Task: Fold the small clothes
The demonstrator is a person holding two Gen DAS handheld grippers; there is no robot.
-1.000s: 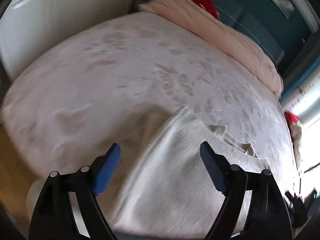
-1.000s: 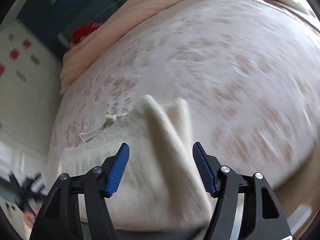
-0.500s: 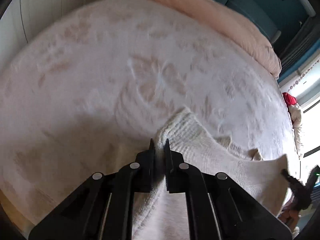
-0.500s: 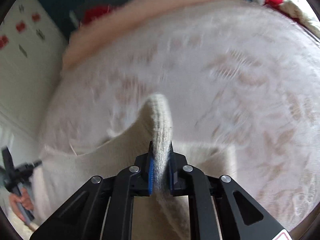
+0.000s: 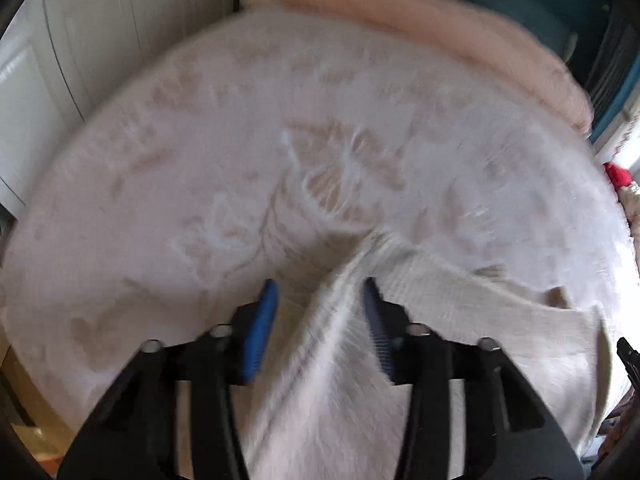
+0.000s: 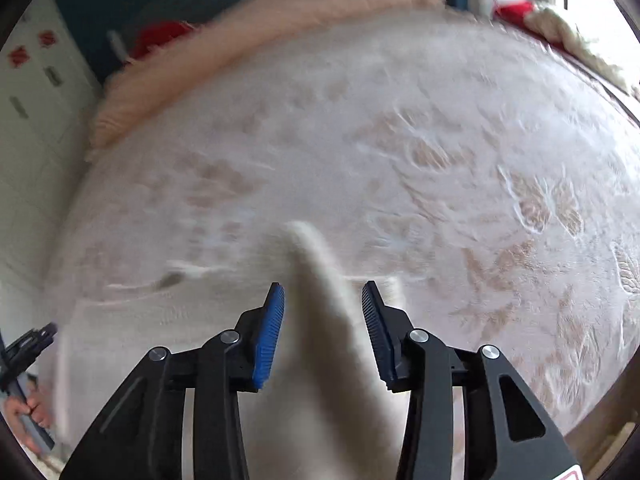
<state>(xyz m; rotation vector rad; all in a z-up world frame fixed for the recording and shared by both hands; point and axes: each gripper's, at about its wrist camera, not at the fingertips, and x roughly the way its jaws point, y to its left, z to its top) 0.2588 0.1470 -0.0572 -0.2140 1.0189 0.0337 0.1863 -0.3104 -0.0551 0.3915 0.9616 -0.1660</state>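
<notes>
The cream knitted sweater lies on the bed, over its patterned white bedspread; a raised ridge of knit passes between the parted jaws of the left gripper; the right gripper likewise stands part-open around a peaked fold; a pink blanket lies at the far edge.

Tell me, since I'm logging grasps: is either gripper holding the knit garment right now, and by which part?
Neither. The left gripper and right gripper are both open, each straddling a raised ridge of the cream knit garment without clamping it.
</notes>
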